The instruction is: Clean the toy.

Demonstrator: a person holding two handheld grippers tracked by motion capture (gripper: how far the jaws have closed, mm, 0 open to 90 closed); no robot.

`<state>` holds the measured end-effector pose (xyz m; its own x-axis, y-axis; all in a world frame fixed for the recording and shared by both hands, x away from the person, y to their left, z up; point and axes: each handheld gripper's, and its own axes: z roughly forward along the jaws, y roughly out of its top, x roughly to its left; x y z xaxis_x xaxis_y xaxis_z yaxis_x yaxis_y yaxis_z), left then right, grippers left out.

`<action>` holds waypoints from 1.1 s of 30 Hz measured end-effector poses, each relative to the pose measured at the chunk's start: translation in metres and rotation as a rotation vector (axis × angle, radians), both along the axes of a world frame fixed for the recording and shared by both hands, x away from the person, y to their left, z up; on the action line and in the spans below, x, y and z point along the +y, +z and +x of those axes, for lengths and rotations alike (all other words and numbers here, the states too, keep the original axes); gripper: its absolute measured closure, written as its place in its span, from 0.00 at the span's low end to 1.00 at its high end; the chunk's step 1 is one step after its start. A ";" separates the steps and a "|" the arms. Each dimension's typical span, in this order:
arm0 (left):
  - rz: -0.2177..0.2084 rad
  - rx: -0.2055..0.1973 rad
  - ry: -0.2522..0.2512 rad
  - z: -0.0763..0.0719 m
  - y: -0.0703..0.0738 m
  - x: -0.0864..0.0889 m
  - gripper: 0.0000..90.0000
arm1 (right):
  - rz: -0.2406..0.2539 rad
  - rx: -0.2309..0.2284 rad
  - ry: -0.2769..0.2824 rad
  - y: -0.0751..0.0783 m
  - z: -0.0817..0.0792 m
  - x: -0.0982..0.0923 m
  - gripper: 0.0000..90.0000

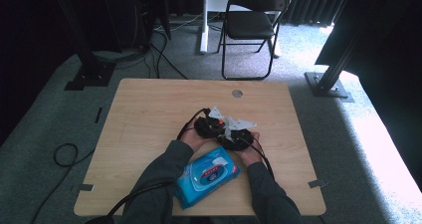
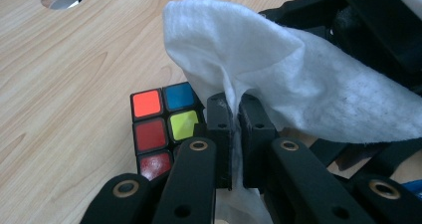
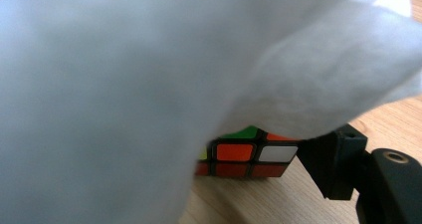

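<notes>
My left gripper is shut on a white wet wipe, which billows up and to the right of the jaws. A colour cube lies on the table just left of those jaws, partly under them. In the high view both grippers meet at the table's middle, the left gripper beside the right gripper. The wipe hangs close in front of the right gripper view and hides most of that gripper. One black finger shows at the right, near the cube.
A blue pack of wet wipes lies between the person's forearms near the table's front edge. The wooden table has a round hole at the back. A folding chair stands behind the table.
</notes>
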<state>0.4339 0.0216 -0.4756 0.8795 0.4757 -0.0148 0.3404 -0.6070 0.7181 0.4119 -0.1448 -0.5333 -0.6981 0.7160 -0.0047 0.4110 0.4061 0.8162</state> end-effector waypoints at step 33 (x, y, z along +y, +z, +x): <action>0.002 -0.009 0.156 0.023 0.003 0.026 0.95 | 0.027 -0.031 0.051 0.009 -0.006 -0.002 0.38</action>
